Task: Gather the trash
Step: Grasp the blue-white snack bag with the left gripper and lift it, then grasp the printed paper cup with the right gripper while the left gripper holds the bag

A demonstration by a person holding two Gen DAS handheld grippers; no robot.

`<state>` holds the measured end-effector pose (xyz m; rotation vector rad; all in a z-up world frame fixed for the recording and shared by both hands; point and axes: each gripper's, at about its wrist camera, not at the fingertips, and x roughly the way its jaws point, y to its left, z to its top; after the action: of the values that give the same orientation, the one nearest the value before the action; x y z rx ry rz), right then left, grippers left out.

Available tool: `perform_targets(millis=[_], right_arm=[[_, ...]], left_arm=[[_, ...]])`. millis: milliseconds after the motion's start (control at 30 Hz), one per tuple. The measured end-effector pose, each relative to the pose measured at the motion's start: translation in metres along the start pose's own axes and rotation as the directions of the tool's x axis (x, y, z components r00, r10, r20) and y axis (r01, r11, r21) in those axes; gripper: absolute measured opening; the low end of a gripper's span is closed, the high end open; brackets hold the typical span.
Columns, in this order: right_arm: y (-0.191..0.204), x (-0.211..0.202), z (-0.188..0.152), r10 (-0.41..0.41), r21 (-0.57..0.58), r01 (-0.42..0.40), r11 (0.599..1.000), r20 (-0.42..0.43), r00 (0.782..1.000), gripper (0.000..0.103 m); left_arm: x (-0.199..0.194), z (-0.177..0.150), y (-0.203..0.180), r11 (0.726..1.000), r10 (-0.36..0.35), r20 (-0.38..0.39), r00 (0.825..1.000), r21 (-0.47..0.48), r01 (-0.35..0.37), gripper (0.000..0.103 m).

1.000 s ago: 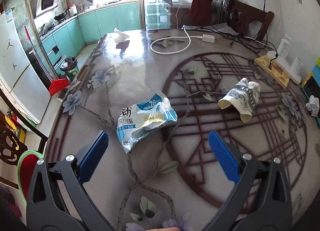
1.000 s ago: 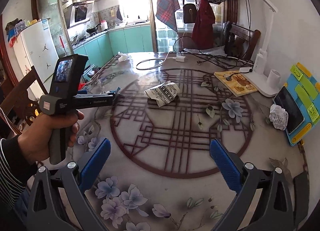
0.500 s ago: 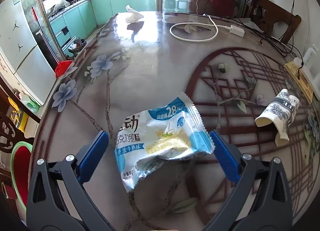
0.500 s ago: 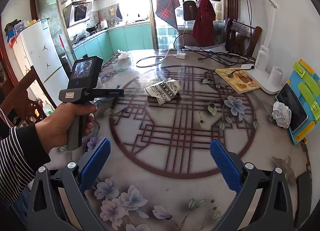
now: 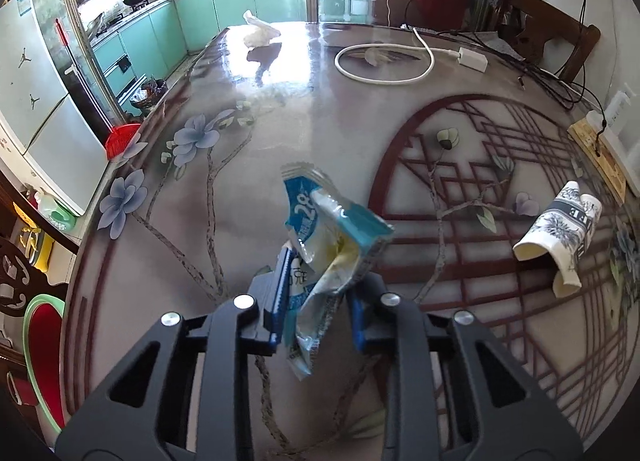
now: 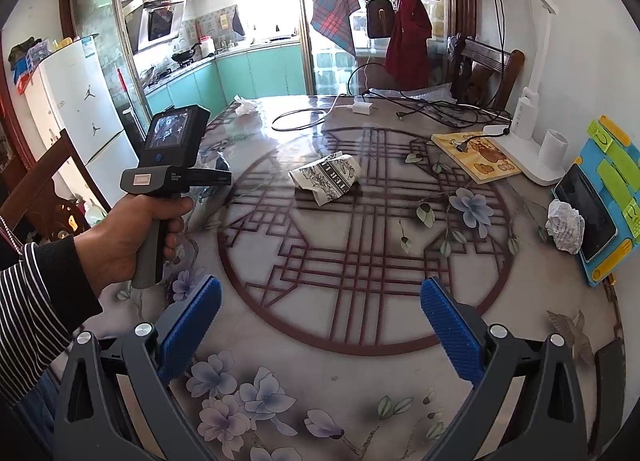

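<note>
My left gripper (image 5: 318, 293) is shut on a blue and white snack wrapper (image 5: 332, 237), which is crumpled between the blue pads and stands up off the table. A crushed paper cup with a black floral print (image 5: 560, 233) lies to its right; it also shows in the right wrist view (image 6: 326, 177). My right gripper (image 6: 320, 321) is open and empty above the near part of the table. A crumpled white paper ball (image 6: 566, 225) lies at the right. A white tissue (image 5: 258, 33) lies at the far edge.
The table (image 6: 344, 377) has a glossy flower and lattice pattern. A coiled white cable with adapter (image 5: 384, 61), a yellow book (image 6: 476, 157), a white lamp base (image 6: 532, 149) and a phone in a blue stand (image 6: 596, 205) sit along the far and right sides. A red chair (image 5: 44, 349) stands at the left.
My left gripper moved forward over the snack wrapper and shut on it, crumpling it and raising it off the table. The right gripper stayed open and barely moved.
</note>
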<state>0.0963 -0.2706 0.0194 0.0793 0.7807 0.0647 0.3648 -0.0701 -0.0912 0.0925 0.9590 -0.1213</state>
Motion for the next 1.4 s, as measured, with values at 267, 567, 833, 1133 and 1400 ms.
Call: perform_targets(millis=[267, 567, 833, 1133, 1400], right_arm=[[0.003, 0.003, -0.001, -0.006, -0.019, 0.006, 1.000, 0.001, 1.000, 0.097], [0.020, 0.030, 0.014, -0.022, -0.087, 0.024, 0.996, 0.023, 0.999, 0.097], [0.029, 0.094, 0.050, -0.060, -0.313, 0.077, 0.947, 0.061, 0.996, 0.097], [0.005, 0.183, 0.070, -0.071, -0.457, 0.059, 0.888, -0.010, 0.997, 0.097], [0.005, 0.219, 0.084, -0.042, -0.480, 0.007, 0.877, -0.061, 0.997, 0.097]], left_arm=[[-0.037, -0.003, 0.004, 0.997, -0.068, 0.061, 0.996, 0.042, 0.065, 0.017], [-0.139, -0.046, 0.027, 0.983, -0.159, 0.138, 0.978, 0.118, 0.143, 0.017], [-0.197, -0.084, 0.056, 0.973, -0.220, 0.194, 0.956, 0.118, 0.200, 0.017], [-0.197, -0.092, 0.077, 0.972, -0.232, 0.222, 0.947, 0.090, 0.217, 0.017], [-0.205, -0.086, 0.080, 0.967, -0.254, 0.248, 0.935, 0.102, 0.236, 0.017]])
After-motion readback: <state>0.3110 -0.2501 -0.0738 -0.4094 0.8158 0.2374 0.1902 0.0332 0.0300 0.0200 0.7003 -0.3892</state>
